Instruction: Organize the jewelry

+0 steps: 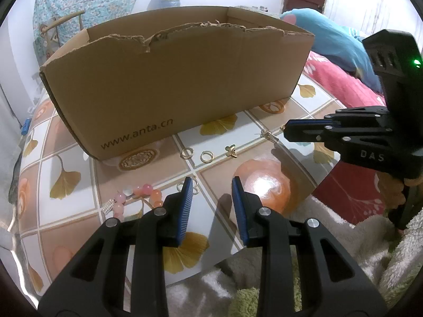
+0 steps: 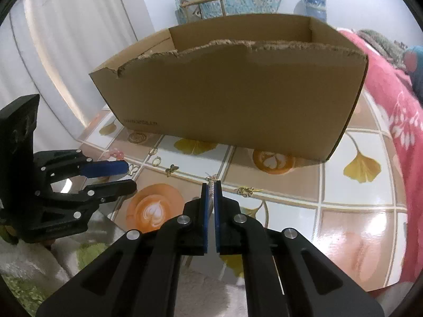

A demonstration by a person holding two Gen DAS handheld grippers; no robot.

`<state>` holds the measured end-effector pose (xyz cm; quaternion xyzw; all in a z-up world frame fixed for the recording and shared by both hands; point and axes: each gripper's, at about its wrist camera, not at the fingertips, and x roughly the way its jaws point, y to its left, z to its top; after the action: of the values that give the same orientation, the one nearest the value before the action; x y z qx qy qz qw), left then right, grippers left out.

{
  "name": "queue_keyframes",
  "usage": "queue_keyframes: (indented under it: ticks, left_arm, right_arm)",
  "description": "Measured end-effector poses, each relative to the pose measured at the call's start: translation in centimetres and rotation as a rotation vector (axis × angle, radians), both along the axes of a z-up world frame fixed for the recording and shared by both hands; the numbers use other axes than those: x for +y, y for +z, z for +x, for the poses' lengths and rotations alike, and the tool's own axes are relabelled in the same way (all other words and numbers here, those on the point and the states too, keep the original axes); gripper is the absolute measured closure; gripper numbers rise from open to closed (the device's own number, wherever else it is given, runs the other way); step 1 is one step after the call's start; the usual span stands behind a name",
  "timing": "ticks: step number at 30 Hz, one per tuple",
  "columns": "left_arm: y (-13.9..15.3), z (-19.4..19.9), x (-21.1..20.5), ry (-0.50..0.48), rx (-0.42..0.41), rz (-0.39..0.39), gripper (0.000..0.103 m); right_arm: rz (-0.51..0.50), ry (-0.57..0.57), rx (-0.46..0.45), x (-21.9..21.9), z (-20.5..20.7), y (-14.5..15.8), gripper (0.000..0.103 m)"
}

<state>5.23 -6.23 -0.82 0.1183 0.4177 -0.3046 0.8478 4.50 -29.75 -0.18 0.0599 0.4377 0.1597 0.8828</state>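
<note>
Small jewelry lies on the tile-patterned table [image 1: 79,132] in front of a cardboard box [image 1: 171,84]: two gold rings [image 1: 187,152] [image 1: 205,156], a gold butterfly charm [image 1: 230,151] and a pink bead bracelet [image 1: 137,195]. My left gripper [image 1: 211,185] hovers open over the table with nothing between its blue pads; tiny rings [image 1: 195,186] lie by its left finger. My right gripper [image 2: 211,186] is shut on a thin sparkly earring [image 2: 211,182] just above the table. In the left wrist view that right gripper [image 1: 286,130] pinches the earring [image 1: 269,135]. Another gold piece [image 2: 246,190] lies to its right.
The open-topped box [image 2: 238,92] with a torn front rim fills the far half of the table. A red patterned blanket [image 2: 396,100] lies at the right. A fluffy white and green rug [image 1: 343,251] is below the table's near edge. My left gripper [image 2: 130,176] is at the left.
</note>
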Motion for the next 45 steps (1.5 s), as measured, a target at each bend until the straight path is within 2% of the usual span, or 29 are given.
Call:
queue_keyframes:
  ticks: [9,11,14,34,38,42,45]
  left_arm:
    - [1.0,-1.9,0.9,-0.021,-0.005,-0.034,0.074]
    - [1.1,-2.2,1.0,-0.020,-0.006,-0.032,0.074]
    - [1.2,-2.6,1.4,-0.013,-0.009,-0.031,0.074]
    - [2.0,-3.5,5.0,0.078,-0.048,-0.051,0.074]
    - [2.3,-2.2,5.9,0.134,-0.112,0.006,0.074]
    - [2.2,-0.3,7.4,0.186,-0.138,0.048,0.074]
    - [1.5,0.9,7.9,0.197,-0.152,0.120,0.074]
  right_arm:
    - [0.027,0.013,0.001,0.6,-0.3,-0.1,0.095]
    - [0.032,0.016,0.001,0.7,-0.3,0.0,0.084]
    - [0.039,0.024,-0.013,0.9,-0.6,0.3,0.077]
    - [0.066,0.031,0.042,2.5,-0.9,-0.1,0.076]
    - [0.066,0.039,0.038,3.2,-0.9,0.2,0.076]
    - [0.053,0.053,0.028,4.0,-0.9,0.4,0.076]
    - [0.057,0.062,0.039,4.4,-0.7,0.4,0.076]
